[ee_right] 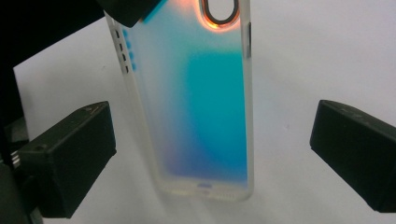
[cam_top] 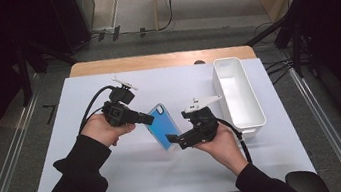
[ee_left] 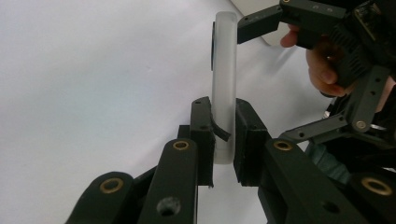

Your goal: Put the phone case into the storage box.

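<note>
A translucent blue phone case (cam_top: 165,124) with a frosted rim is held over the middle of the white sheet. My left gripper (cam_top: 150,120) is shut on its long edge; in the left gripper view both pads pinch the rim of the case (ee_left: 225,70) at my left gripper (ee_left: 224,135). My right gripper (cam_top: 172,140) comes in from the right and stands open. In the right gripper view the case (ee_right: 210,107) hangs between the two wide-apart jaws of my right gripper (ee_right: 212,158), with a gap on each side. One right finger (ee_left: 259,21) reaches near the case's far end.
A long white bin (cam_top: 237,91) stands at the right side of the white sheet (cam_top: 120,184), close behind the right hand. The sheet covers a wooden table (cam_top: 153,60). Dark stands and cables flank the table.
</note>
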Action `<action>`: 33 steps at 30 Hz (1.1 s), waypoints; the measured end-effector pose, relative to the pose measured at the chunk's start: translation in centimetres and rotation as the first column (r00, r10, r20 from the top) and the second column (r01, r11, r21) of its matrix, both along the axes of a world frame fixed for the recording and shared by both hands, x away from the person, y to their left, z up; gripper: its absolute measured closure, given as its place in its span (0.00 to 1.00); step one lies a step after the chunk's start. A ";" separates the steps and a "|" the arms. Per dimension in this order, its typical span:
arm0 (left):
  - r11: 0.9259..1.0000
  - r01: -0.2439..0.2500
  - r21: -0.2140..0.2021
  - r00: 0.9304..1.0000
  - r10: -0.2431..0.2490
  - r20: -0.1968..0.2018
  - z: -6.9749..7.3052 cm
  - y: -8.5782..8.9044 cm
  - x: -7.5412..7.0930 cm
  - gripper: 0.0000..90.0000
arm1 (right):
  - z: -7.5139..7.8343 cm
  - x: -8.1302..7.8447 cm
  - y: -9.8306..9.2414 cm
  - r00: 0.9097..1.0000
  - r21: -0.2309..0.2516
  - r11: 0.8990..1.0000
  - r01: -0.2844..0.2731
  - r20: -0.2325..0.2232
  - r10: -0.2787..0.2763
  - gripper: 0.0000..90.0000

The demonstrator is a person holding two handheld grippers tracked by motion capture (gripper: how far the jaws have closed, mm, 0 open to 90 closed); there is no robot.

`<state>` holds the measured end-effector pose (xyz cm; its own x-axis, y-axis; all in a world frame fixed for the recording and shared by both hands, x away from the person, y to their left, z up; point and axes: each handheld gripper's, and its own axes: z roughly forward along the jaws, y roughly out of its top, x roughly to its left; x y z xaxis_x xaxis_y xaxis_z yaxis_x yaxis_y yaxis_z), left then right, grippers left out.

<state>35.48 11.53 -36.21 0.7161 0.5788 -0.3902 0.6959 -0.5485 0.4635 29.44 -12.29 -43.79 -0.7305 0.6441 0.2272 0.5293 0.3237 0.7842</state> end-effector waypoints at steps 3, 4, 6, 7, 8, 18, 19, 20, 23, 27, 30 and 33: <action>1.000 -0.002 0.016 1.000 0.002 -0.001 0.0 -0.1 0.2 0.89 | 0.0 0.0 0.2 1.000 -0.011 1.000 0.016 0.001 -0.016 0.00; 1.000 -0.003 0.015 1.000 0.003 -0.004 0.0 -0.2 0.2 0.89 | 0.0 0.1 0.3 1.000 -0.013 1.000 0.018 0.002 -0.018 0.00; 1.000 0.003 0.018 1.000 -0.003 -0.003 0.1 -0.3 0.4 0.89 | -0.1 0.1 0.5 1.000 -0.014 1.000 0.018 0.005 -0.018 0.00; 1.000 0.001 0.019 1.000 -0.001 -0.004 0.1 -0.4 0.4 0.89 | -0.1 0.2 0.5 1.000 -0.014 1.000 0.014 0.008 -0.014 0.00; 1.000 0.002 0.019 1.000 -0.002 -0.001 0.1 -0.4 0.4 0.89 | 0.0 0.2 0.6 1.000 -0.013 1.000 0.018 0.011 -0.018 0.00; 1.000 0.006 0.017 1.000 -0.005 -0.026 0.1 -1.3 0.7 0.89 | 0.0 0.3 1.0 0.998 -0.016 0.998 0.054 0.028 -0.054 0.00; 1.000 0.013 0.022 1.000 -0.012 -0.028 0.0 -1.3 0.8 0.89 | 0.0 0.3 1.0 0.998 -0.017 0.998 0.056 0.031 -0.055 0.00; 1.000 0.014 0.021 0.999 -0.014 -0.029 0.0 -1.4 0.8 0.89 | 0.0 0.4 1.1 0.998 -0.015 0.998 0.055 0.032 -0.054 0.00; 1.000 0.012 0.019 0.999 -0.011 -0.032 -0.1 -1.7 0.8 0.89 | 0.1 0.4 1.2 0.998 -0.014 0.998 0.058 0.032 -0.057 0.00; 1.000 0.016 0.019 0.999 -0.015 -0.038 -0.2 -2.1 0.9 0.89 | 0.0 0.6 1.4 0.998 -0.019 0.998 0.055 0.039 -0.054 0.00; 1.000 0.017 0.020 0.999 -0.016 -0.043 -0.3 -2.3 0.9 0.89 | 0.0 0.6 1.6 0.998 -0.021 0.998 0.060 0.034 -0.060 0.00; 1.000 0.022 0.021 0.999 -0.021 -0.042 -0.3 -2.4 0.9 0.89 | 0.0 0.7 1.8 0.997 -0.025 0.998 0.061 0.040 -0.060 0.00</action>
<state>36.42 9.17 -36.53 0.7118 0.5719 -0.4077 0.7023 -0.5729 0.4225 30.15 -10.49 -43.82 -0.6978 0.6930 0.1811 0.5174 0.3128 0.7965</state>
